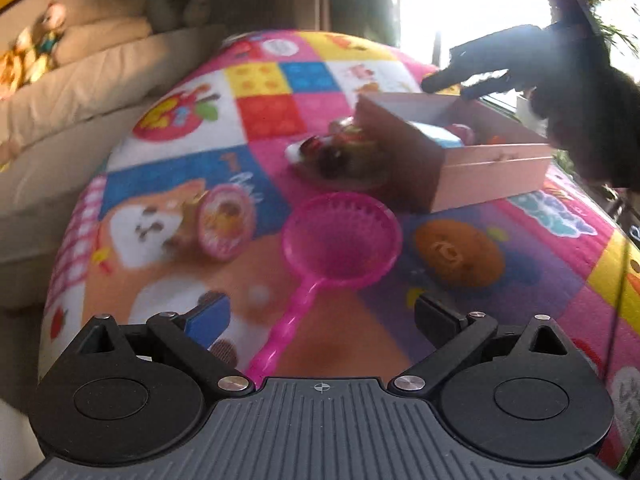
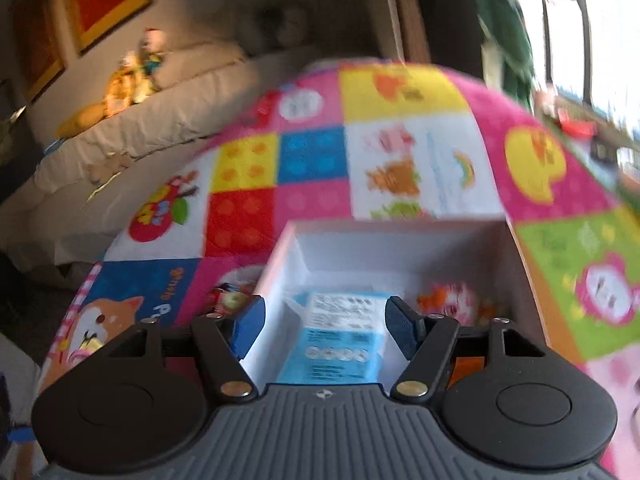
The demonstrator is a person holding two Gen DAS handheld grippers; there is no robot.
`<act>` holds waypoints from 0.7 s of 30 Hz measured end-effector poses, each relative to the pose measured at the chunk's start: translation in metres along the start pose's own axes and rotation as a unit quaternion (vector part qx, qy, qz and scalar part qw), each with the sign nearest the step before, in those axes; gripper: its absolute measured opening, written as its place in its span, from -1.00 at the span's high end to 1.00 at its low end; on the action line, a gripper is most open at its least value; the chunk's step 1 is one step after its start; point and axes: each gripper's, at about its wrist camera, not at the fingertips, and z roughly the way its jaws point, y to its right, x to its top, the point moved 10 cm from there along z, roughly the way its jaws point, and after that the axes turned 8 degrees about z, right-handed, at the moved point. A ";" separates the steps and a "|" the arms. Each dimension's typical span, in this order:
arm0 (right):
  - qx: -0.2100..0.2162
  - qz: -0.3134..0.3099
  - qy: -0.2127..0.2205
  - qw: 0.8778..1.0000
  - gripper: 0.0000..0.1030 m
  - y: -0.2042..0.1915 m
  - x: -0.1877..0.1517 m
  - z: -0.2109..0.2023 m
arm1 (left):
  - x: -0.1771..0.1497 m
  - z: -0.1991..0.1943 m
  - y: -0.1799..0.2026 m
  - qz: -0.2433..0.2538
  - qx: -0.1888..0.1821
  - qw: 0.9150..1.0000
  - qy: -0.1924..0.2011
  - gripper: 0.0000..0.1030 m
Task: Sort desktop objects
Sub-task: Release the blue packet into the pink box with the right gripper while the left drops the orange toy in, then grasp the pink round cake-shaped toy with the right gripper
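A pink plastic strainer (image 1: 340, 240) lies on the patchwork play mat (image 1: 264, 116), bowl away from me. Its handle runs back between the fingers of my left gripper (image 1: 320, 316), whose jaws stand wide and clear of it. A pale pink box (image 1: 496, 168) sits at the right with a blue-and-white pack (image 1: 440, 134) inside. My right gripper (image 1: 452, 86) hangs over the box's far side. In the right wrist view my right gripper (image 2: 326, 328) is open above the pack (image 2: 336, 344), pads not touching it; a pink toy (image 2: 452, 304) lies beside it in the box (image 2: 292, 248).
A round pink disc toy (image 1: 226, 222) stands on the mat left of the strainer. A clear dish of small toy pieces (image 1: 340, 156) lies against the box's left wall. A beige sofa (image 1: 80, 80) with soft toys borders the mat on the left; a bright window is behind.
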 end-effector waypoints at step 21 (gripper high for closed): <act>0.152 -0.192 -0.121 0.962 -0.50 -0.215 -0.118 0.050 | 0.003 -0.052 -0.143 -0.130 0.175 0.974 0.056 -0.97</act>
